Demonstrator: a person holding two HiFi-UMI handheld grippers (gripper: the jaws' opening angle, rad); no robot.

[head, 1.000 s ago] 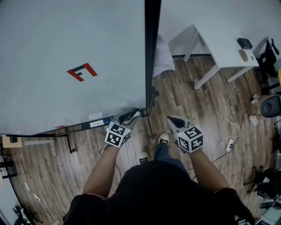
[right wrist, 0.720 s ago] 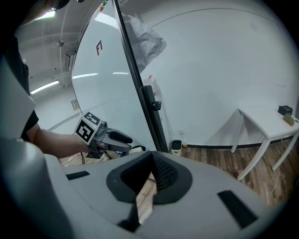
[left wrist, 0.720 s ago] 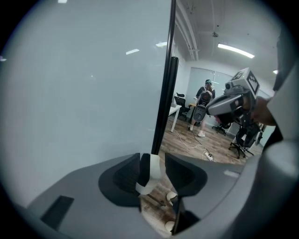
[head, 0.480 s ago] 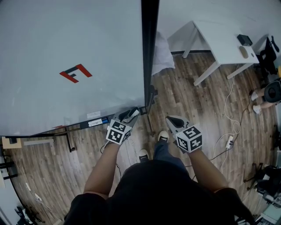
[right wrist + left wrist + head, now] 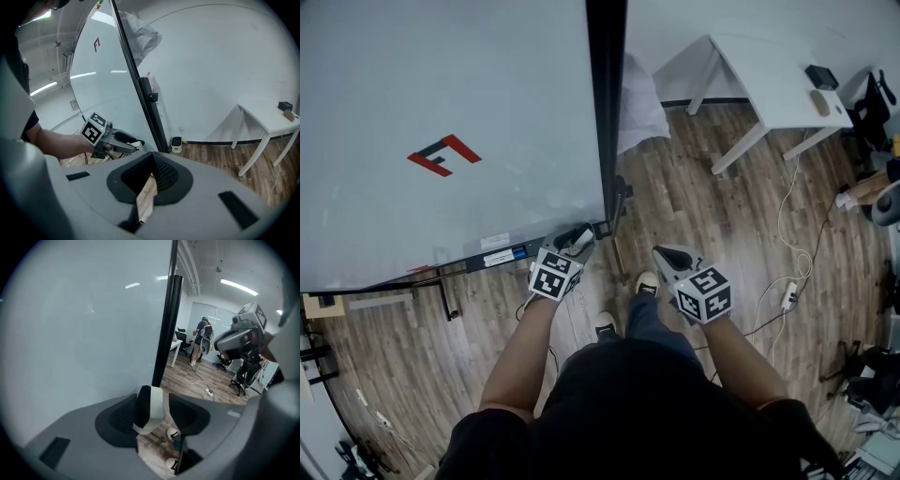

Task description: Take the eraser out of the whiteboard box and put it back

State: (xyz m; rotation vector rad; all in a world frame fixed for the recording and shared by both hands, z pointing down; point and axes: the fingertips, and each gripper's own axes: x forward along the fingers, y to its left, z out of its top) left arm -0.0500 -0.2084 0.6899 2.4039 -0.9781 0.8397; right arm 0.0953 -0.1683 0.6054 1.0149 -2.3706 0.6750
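Note:
My left gripper (image 5: 578, 236) is at the right end of the black tray (image 5: 502, 258) under the whiteboard (image 5: 441, 141). The black-and-white eraser (image 5: 151, 404) stands between its jaws, which are opening. The eraser leans on the left pad, and a gap shows between it and the right pad. In the left gripper view, my left gripper (image 5: 157, 411) sits close to the board's black post (image 5: 168, 329). My right gripper (image 5: 667, 255) hangs over the floor to the right, away from the board, with its jaws together and nothing in them (image 5: 152, 161).
The whiteboard's black side post (image 5: 605, 112) runs up just right of my left gripper. A white table (image 5: 769, 84) stands at the back right. Cables and a power strip (image 5: 787, 291) lie on the wooden floor. The person's shoes (image 5: 647, 281) are below the grippers.
My left gripper has sunk a little toward the tray's right end, and its jaws look wider. The right gripper has stayed where it was.

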